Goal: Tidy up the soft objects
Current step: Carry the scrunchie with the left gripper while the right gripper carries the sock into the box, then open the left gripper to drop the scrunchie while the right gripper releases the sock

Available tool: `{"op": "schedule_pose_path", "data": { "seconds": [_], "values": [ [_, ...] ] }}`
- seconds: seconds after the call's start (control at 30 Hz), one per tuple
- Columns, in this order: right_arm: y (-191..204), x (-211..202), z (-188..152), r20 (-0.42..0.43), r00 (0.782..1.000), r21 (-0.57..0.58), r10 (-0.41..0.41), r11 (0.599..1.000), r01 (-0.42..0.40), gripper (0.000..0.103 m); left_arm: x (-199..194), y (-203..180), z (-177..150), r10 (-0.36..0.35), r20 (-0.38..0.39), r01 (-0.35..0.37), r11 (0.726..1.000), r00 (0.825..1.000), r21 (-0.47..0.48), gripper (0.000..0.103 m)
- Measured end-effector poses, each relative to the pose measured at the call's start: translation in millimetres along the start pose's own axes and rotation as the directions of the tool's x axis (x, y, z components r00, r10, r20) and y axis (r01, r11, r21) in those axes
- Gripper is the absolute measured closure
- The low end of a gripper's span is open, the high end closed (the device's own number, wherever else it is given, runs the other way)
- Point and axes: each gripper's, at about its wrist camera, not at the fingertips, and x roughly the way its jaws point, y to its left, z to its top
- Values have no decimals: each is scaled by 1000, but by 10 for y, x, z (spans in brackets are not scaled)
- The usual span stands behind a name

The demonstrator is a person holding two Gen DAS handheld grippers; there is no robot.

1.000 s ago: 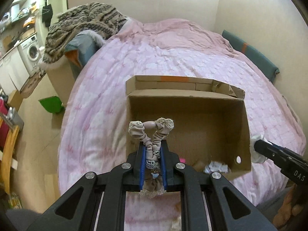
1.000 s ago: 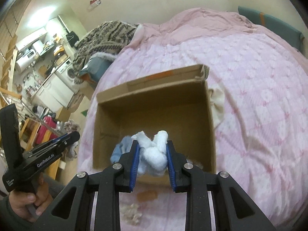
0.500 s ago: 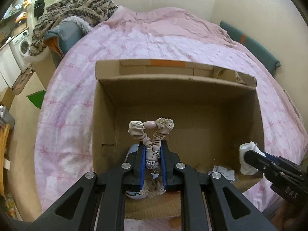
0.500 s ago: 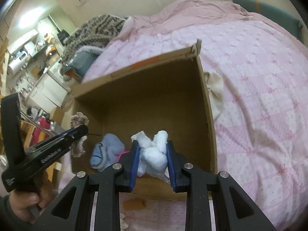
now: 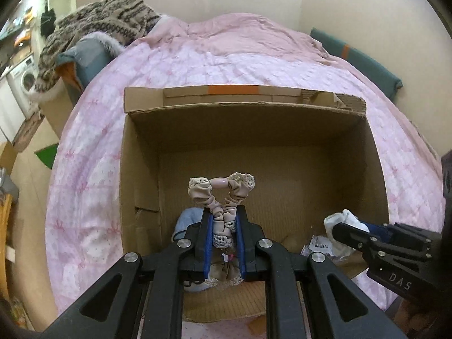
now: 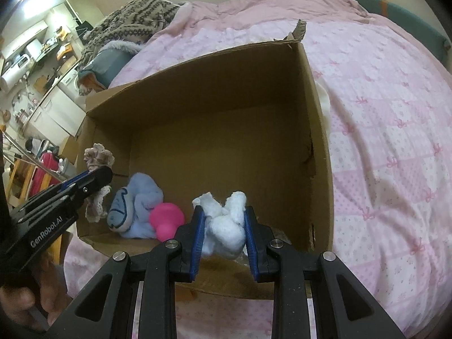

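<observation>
**Both claws loaded over the open box**

From the left wrist camera I see my left gripper closed tight on a beige ruched fabric piece with crocheted lace trim, its two gathered ends splaying up past the blue pads. It hangs over the near edge of the corrugated cardboard box, which sits on a pink quilted bedspread. The right gripper enters at the box's near right corner with a white fluffy bundle.

From the right wrist camera, my right gripper is part closed, its pads pinching that white terry-like cloth above the box's near edge. On the box floor by the near left corner lie a soft light-blue plush and a smooth round pink object, touching each other. The left gripper holds the lace piece at the left wall.
</observation>
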Motion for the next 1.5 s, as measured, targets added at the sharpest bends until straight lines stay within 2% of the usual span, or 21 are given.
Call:
{"op": "schedule_pose_path", "data": {
  "seconds": [0.37, 0.57, 0.63, 0.73, 0.9, 0.97, 1.07, 1.13, 1.2, 1.37, 1.47, 1.5],
  "values": [
    [-23, 55, 13, -19, 1000, 8, 0, 1000, 0, 75, 4, -48, -49, -4, -17, 5, 1000, 1000, 22, 90],
    [-28, 53, 25, -17, 1000, 11, 8, 1000, -8, 75, 5, -75, -51, -21, -11, 21, 999, 1000, 43, 90],
    [-37, 53, 26, -16, 1000, 15, 11, 1000, -11, 75, 2, -63, -46, -45, -11, 46, 998, 999, 30, 90],
    [-48, 50, 28, -13, 1000, 22, 12, 1000, -12, 74, 1, -54, -44, -38, -10, 38, 999, 999, 27, 86],
    [-75, 49, 27, -18, 1000, 31, 16, 999, -16, 74, 14, -51, -49, -35, -23, 36, 999, 999, 25, 85],
    [-77, 53, 27, -20, 1000, 35, 18, 999, -18, 74, 12, -60, -49, -30, -22, 31, 999, 999, 30, 81],
    [-80, 52, 26, -19, 1000, 38, 18, 999, -18, 73, -7, -75, -56, -28, -13, 28, 999, 1000, 27, 69],
    [-77, 47, 31, -15, 1000, 41, 19, 999, -18, 72, -30, -78, -52, -23, -3, 23, 999, 1000, 26, 54],
    [-71, 23, 38, -4, 1000, 37, 21, 999, -20, 72, -67, -71, -45, -16, 15, 15, 1000, 1000, 22, 46],
    [-92, -96, 67, 57, 998, 47, 34, 998, -37, 72, -106, -5, -20, 1, 30, 0, 1000, 1000, -13, 41],
    [-113, -116, 72, 67, 997, 60, 39, 997, -43, 63, -118, 37, -4, 14, 37, -13, 999, 999, -31, 40],
    [-110, -134, 75, 76, 996, 60, 39, 997, -44, 48, -120, 55, 2, 12, 36, -11, 999, 999, -38, 40]
  ]
}}
